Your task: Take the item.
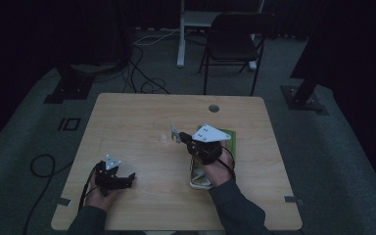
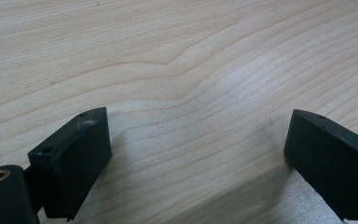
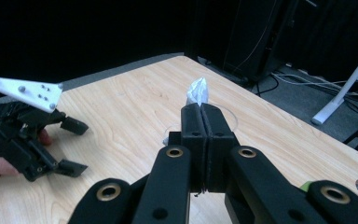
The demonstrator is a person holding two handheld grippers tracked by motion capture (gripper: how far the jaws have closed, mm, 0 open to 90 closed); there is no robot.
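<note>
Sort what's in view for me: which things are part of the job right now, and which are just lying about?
In play:
- right gripper, shut on a crinkled clear wrapper
- small clear cup on the table by its tip
- white tray under the right hand
- green item beside it

Lying about:
- left gripper, open on bare table
- folding chair
- floor cables

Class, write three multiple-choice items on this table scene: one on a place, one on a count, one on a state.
1. Where does the left tongs sit? A near the table's front left B on the chair C on the floor
2. How many chairs stand behind the table? A three B one C none
3. How are the right tongs? A wide open B lying flat on the table C shut on a crinkled clear scrap

Key: 1 A, seen in the high view; 2 B, a single dark folding chair; 3 C, jaws meet, scrap sticks out.
</note>
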